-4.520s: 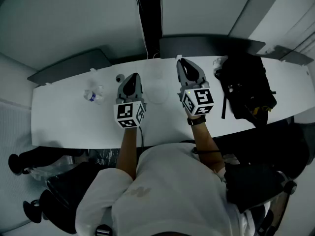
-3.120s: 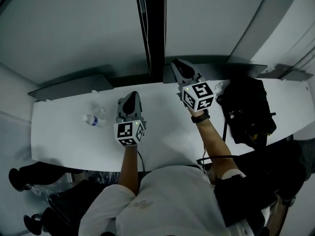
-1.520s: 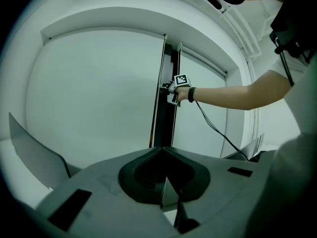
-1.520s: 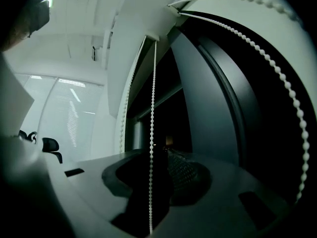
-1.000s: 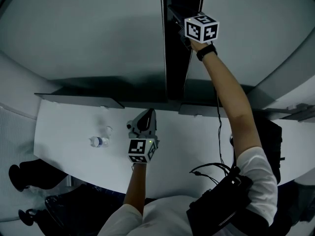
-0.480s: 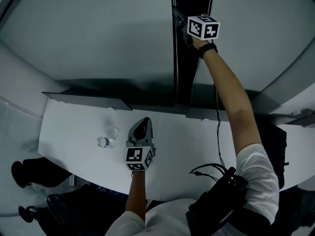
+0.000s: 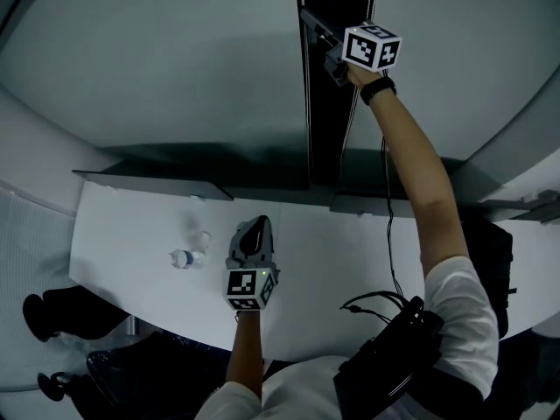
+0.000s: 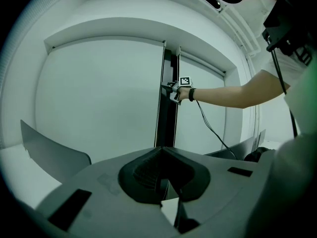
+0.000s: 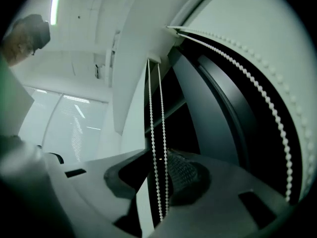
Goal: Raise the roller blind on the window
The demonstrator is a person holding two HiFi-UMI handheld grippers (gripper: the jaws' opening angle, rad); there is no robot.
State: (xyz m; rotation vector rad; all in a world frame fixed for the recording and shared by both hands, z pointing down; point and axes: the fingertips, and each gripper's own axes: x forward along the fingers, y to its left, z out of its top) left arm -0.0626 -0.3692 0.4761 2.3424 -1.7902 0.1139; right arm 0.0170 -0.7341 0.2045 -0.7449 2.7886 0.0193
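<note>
I count two grippers: the left gripper (image 8: pixel 162 152) and the right gripper (image 9: pixel 157 155), with two bead-chain strands (image 9: pixel 153 148) between the latter's just-opened jaws. I also see two roller blinds (image 7: pixel 166 68), one table (image 7: pixel 122 234), one water bottle (image 7: pixel 184 258), one black bag (image 7: pixel 492 256).

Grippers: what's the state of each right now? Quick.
Left gripper: shut, nothing between its jaws.
Right gripper: open; its jaws have just been opening, and the bead chain hangs between them, not pinched.

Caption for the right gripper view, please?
Right tool, jaws just opened, straddling the two hanging bead-chain strands without pinching them.
</note>
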